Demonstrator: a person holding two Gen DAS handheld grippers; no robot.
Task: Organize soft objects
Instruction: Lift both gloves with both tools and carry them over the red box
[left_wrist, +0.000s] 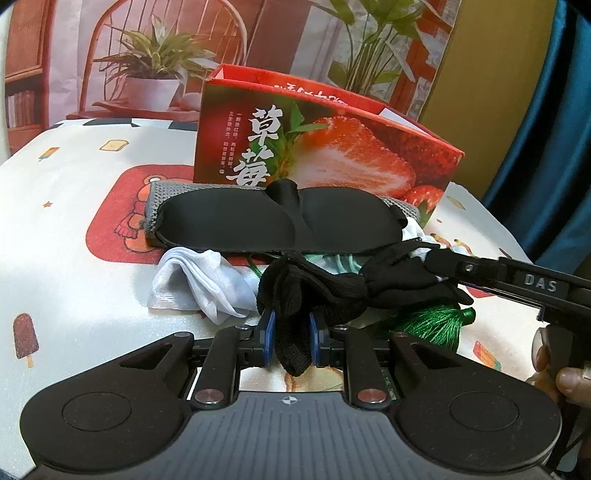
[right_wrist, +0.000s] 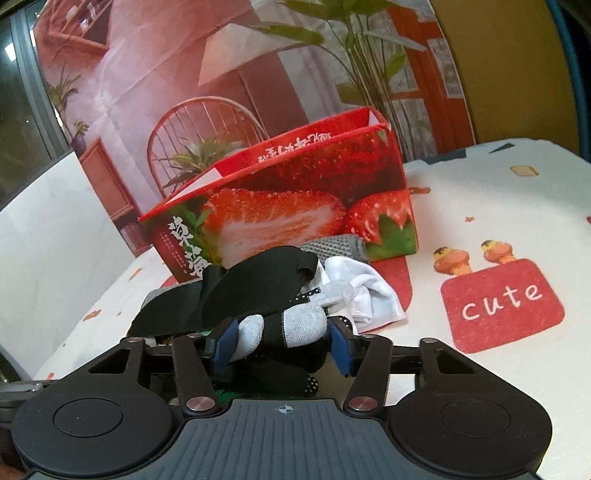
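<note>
A black sock (left_wrist: 332, 291) with grey patches (right_wrist: 291, 325) is stretched between both grippers above a pile of soft things. In the left wrist view my left gripper (left_wrist: 291, 339) is shut on one end of the sock, its blue pads pinching the fabric. My right gripper (left_wrist: 439, 258) comes in from the right and holds the other, bunched end. In the right wrist view its pads (right_wrist: 225, 343) press on the sock, so the right gripper (right_wrist: 282, 343) is shut on it. Behind lie a black eye mask (left_wrist: 240, 221) (right_wrist: 251, 291), a white cloth (left_wrist: 199, 284) (right_wrist: 369, 291) and a green tassel (left_wrist: 432, 321).
An open red strawberry box (left_wrist: 325, 147) (right_wrist: 295, 192) stands just behind the pile, with a grey knit cloth (left_wrist: 155, 206) (right_wrist: 332, 245) at its foot. All rest on a white printed tablecloth (left_wrist: 74, 221) (right_wrist: 498, 206). A person's fingertips (left_wrist: 569, 380) show at the right edge.
</note>
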